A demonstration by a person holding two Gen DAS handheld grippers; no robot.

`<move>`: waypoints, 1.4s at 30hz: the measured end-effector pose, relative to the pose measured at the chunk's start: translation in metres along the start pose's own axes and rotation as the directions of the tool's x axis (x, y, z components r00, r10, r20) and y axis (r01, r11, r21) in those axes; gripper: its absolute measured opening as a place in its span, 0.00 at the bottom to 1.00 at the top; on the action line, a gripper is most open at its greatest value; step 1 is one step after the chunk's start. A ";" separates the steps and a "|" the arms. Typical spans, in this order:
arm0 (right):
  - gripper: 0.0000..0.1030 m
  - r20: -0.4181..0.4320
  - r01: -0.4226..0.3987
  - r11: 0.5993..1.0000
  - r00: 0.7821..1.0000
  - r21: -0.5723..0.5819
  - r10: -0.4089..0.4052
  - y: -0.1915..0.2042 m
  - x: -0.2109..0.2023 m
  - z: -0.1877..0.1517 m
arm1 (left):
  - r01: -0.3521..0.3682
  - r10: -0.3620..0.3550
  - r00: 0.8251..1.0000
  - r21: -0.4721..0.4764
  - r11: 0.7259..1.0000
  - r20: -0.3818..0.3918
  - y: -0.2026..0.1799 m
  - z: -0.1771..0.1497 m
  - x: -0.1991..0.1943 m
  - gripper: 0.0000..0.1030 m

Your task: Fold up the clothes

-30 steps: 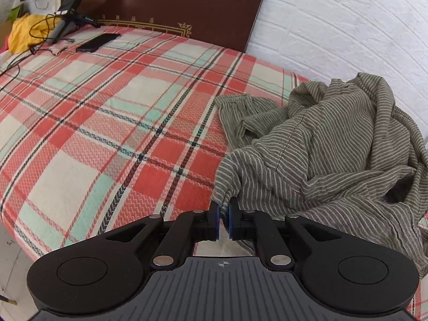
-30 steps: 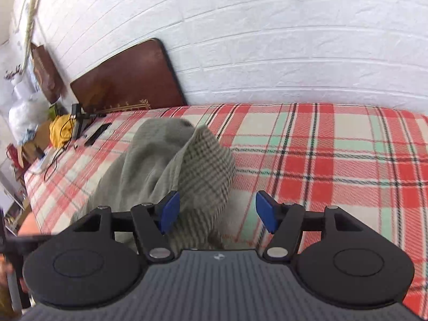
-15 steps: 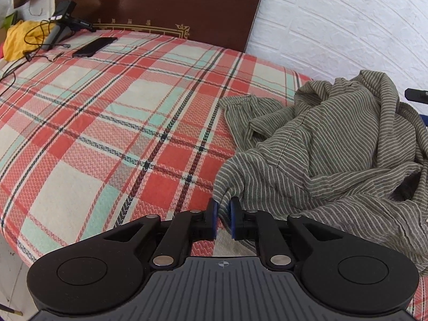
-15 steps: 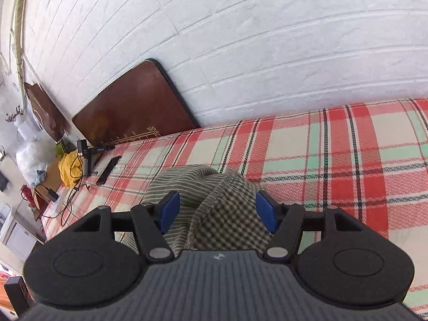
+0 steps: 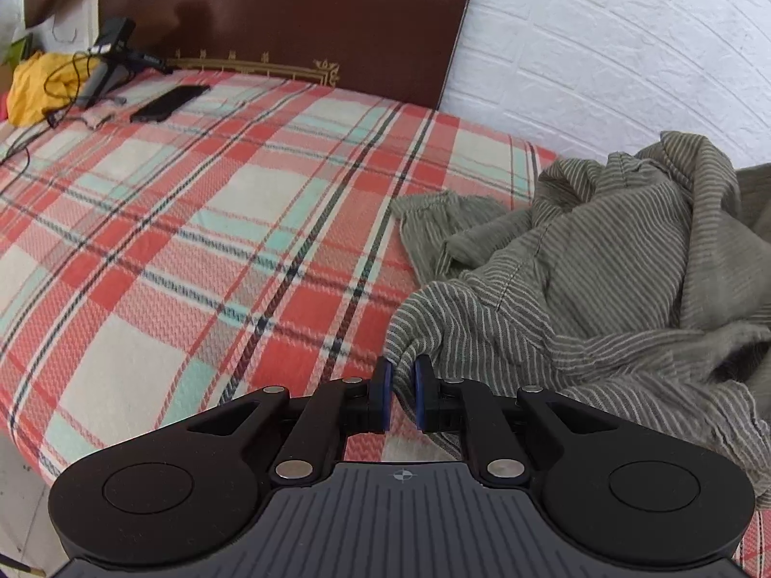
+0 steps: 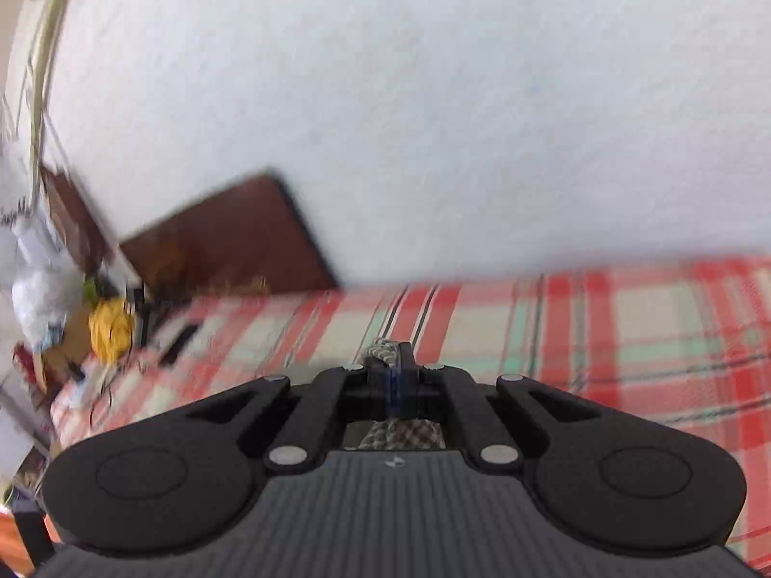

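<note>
A grey-green striped garment (image 5: 602,279) lies crumpled on the right side of the plaid bedspread (image 5: 192,241). My left gripper (image 5: 402,395) is low over the bed's near edge and shut on the garment's near hem corner, which shows between the blue pads. In the blurred right wrist view, my right gripper (image 6: 392,375) is raised above the bedspread (image 6: 626,327). Its jaws are closing tight on a bunch of the same garment (image 6: 383,350), which pokes out above the pads and shows again below them.
A brown headboard (image 5: 289,24) and white brick wall (image 5: 626,48) bound the bed at the back. A black phone (image 5: 168,103), a black device with cables (image 5: 108,67) and a yellow cloth (image 5: 38,86) lie at the far left.
My right gripper went from open around the bunched cloth to shut on it, and it rose, tipping its view toward the wall. The left gripper kept its grip and hardly moved.
</note>
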State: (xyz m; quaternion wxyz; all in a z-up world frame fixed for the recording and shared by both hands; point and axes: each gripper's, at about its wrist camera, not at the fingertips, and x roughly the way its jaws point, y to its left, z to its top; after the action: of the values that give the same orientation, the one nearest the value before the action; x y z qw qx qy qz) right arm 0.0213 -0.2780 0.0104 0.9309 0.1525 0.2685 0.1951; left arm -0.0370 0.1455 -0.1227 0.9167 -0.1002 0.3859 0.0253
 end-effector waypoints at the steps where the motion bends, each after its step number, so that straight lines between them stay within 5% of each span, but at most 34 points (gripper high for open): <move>1: 0.02 0.048 0.015 1.000 0.999 0.003 -0.015 -0.007 -0.024 0.007 | 0.000 0.000 1.000 0.007 1.000 0.007 -0.002 0.001 -0.003 0.06; 5: 0.02 0.165 0.064 0.997 0.984 0.048 -0.071 -0.041 -0.111 0.008 | 0.027 -0.028 0.999 0.021 0.999 0.022 -0.010 0.004 -0.010 0.08; 9: 0.02 0.197 0.141 0.983 0.967 0.121 -0.163 -0.079 -0.173 -0.028 | 0.036 -0.038 0.999 0.067 0.997 0.020 -0.022 -0.001 -0.016 0.10; 14: 0.02 0.045 0.278 0.927 0.953 0.252 -0.298 -0.128 -0.195 -0.102 | 0.017 -0.014 1.000 0.139 0.990 -0.021 -0.030 -0.018 -0.017 0.24; 18: 0.02 -0.150 0.358 0.852 0.934 0.381 -0.326 -0.171 -0.181 -0.163 | 0.004 0.006 0.998 0.160 0.987 -0.062 -0.025 -0.030 -0.015 0.35; 21: 0.10 -0.207 0.389 0.827 0.921 0.405 -0.331 -0.178 -0.170 -0.179 | -0.006 0.017 0.998 0.178 0.984 -0.060 -0.023 -0.030 -0.023 0.43; 22: 0.14 -0.199 0.396 0.825 0.918 0.402 -0.344 -0.177 -0.170 -0.176 | -0.012 0.020 0.999 0.188 0.982 -0.045 -0.024 -0.027 -0.029 0.45; 24: 0.48 -0.143 0.413 0.831 0.910 0.373 -0.388 -0.168 -0.176 -0.160 | -0.008 0.008 1.000 0.197 0.980 -0.002 -0.025 -0.017 -0.043 0.55; 26: 0.61 -0.071 0.433 0.845 0.898 0.314 -0.434 -0.156 -0.183 -0.141 | 0.006 -0.014 0.999 0.203 0.979 0.038 -0.028 -0.007 -0.055 0.63; 31: 0.64 0.040 0.449 0.885 0.889 0.124 -0.456 -0.117 -0.178 -0.103 | 0.037 -0.068 0.992 0.274 0.961 0.103 -0.058 0.019 -0.060 0.77; 35: 0.74 0.088 0.524 0.851 0.850 -0.037 -0.520 -0.096 -0.172 -0.093 | 0.054 -0.091 0.992 0.344 0.937 0.091 -0.084 0.030 -0.037 0.79; 42: 0.75 0.006 0.554 0.832 0.832 0.001 -0.554 -0.118 -0.179 -0.107 | 0.122 -0.129 0.992 0.387 0.914 -0.008 -0.108 0.039 0.013 0.85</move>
State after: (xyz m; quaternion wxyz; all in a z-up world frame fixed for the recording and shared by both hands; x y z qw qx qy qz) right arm -0.1444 -0.4418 -0.0432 0.9483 0.0682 0.2985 -0.0831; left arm 0.0126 0.0468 -0.0879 0.9215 0.0581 0.3682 -0.1090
